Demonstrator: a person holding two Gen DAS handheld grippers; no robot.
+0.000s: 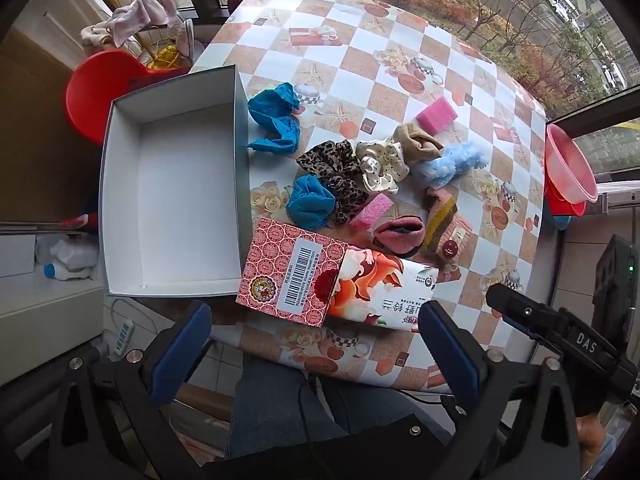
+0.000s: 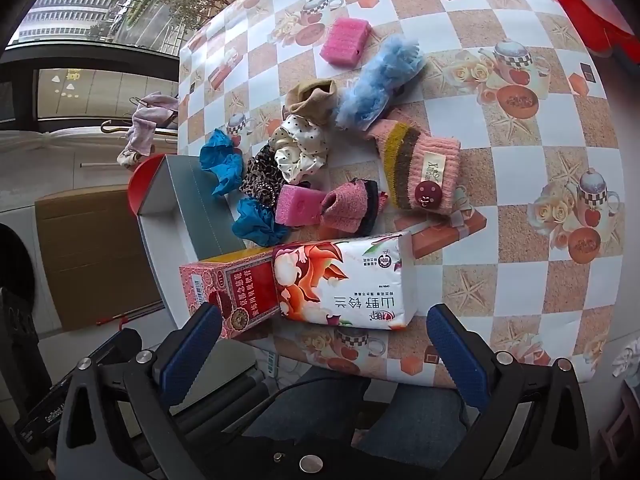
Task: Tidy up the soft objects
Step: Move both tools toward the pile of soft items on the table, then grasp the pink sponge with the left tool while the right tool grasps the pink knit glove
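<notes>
Nothing is sorted yet: the box (image 1: 172, 196) at left is empty, the soft items (image 1: 360, 176) lie mid-frame, and both the left gripper (image 1: 316, 344) and the right gripper (image 2: 324, 348) gape wide, holding nothing.

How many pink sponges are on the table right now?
2. One sponge lies at the far side of the pile, beside the blue fluffy sock. The other sponge lies nearer, between the blue scrunchie and the rolled pink sock. More could hide under the pile.
</notes>
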